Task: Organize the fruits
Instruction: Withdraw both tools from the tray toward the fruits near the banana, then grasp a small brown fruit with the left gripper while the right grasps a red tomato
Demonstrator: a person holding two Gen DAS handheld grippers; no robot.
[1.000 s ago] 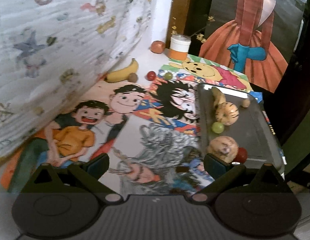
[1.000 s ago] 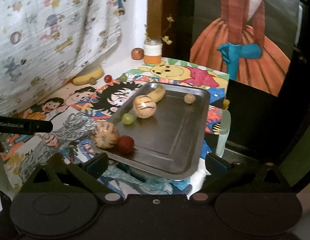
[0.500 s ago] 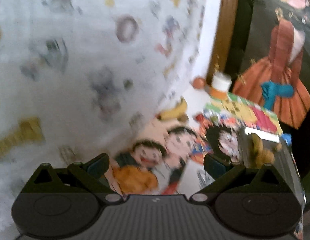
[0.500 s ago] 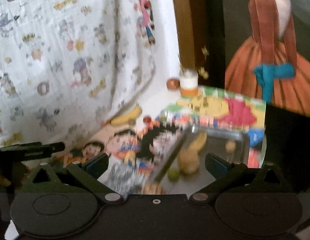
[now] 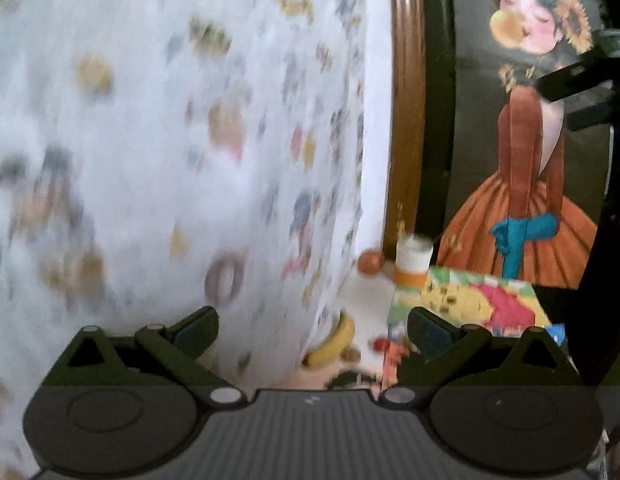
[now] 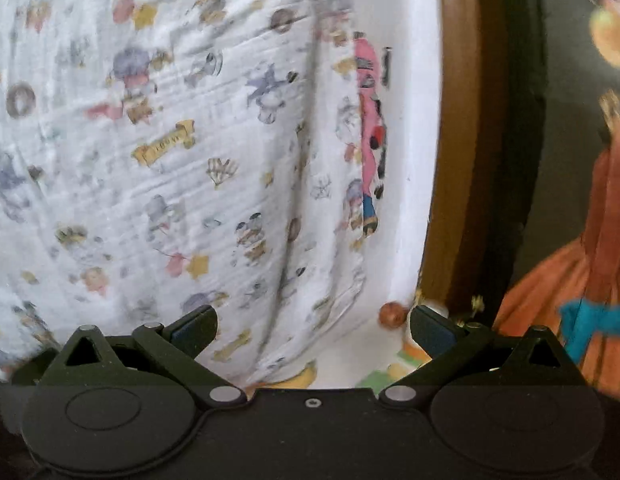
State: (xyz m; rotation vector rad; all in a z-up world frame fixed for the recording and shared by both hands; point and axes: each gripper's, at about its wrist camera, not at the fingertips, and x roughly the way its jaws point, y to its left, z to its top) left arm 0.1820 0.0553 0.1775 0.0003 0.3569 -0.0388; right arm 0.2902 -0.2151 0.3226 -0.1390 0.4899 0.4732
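White cloth (image 5: 158,160) printed with small cartoon figures fills most of both views, hanging down to the tabletop (image 5: 370,292) at its foot. Only a little fruit shows from here. One banana (image 5: 334,344) lies on the tabletop right against the hem of the cloth, with one small brown round fruit (image 5: 352,354) touching its end and one small red fruit (image 5: 380,345) just beside that. One orange-brown round fruit (image 5: 369,262) sits farther back in the corner, next to one white jar with an orange band (image 5: 412,262); the right wrist view catches the same fruit (image 6: 391,315). A colourful cartoon mat (image 5: 470,304) covers the tabletop to the right of the jar. Behind stand a brown wooden frame (image 5: 406,120) and one picture of a figure in an orange dress (image 5: 526,184). The left hand-held gripper (image 5: 312,326) is spread wide with nothing between its fingers, and the right hand-held gripper (image 6: 312,326) is likewise wide apart and empty. Both views are blurred.
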